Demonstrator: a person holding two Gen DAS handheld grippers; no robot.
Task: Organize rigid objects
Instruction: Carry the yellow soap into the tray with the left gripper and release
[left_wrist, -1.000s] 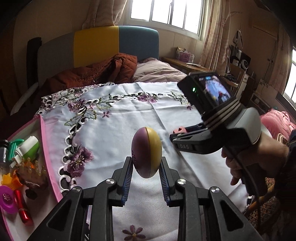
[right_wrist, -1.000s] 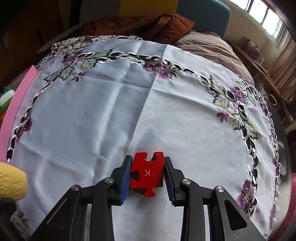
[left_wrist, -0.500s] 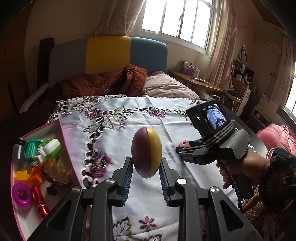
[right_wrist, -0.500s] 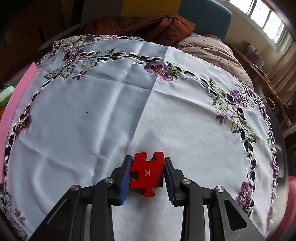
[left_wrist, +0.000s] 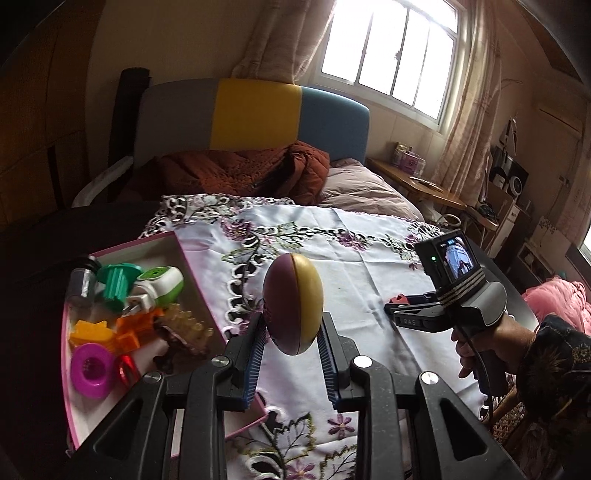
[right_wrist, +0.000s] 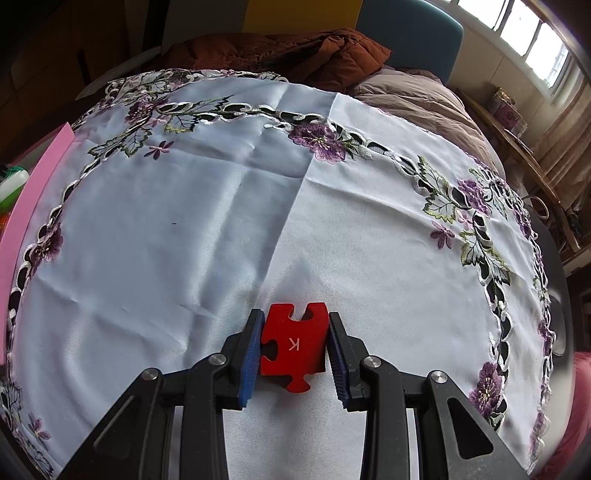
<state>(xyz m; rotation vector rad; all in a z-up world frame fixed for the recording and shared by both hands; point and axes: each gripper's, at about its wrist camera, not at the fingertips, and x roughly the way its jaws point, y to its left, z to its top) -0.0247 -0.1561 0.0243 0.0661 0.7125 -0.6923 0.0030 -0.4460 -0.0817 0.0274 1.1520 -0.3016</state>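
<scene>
My left gripper (left_wrist: 292, 334) is shut on a purple and yellow egg-shaped toy (left_wrist: 293, 297) and holds it in the air above the table's left front part, beside the pink box (left_wrist: 184, 254). My right gripper (right_wrist: 295, 345) is shut on a red puzzle piece marked K (right_wrist: 295, 345) just above the white embroidered tablecloth (right_wrist: 184, 229). The right gripper also shows in the left wrist view (left_wrist: 395, 304), held in a hand at the right.
The pink box holds several small toys: a green piece (left_wrist: 118, 282), a white and green item (left_wrist: 162, 282), orange pieces (left_wrist: 110, 332), a magenta ring (left_wrist: 90, 369). The box edge shows in the right wrist view (right_wrist: 22, 218). A bed with a rust-coloured quilt (left_wrist: 240, 173) lies behind the table.
My left gripper has moved back and to the left with the egg toy, so the pink box shows more fully. The right gripper with the red piece has barely moved.
</scene>
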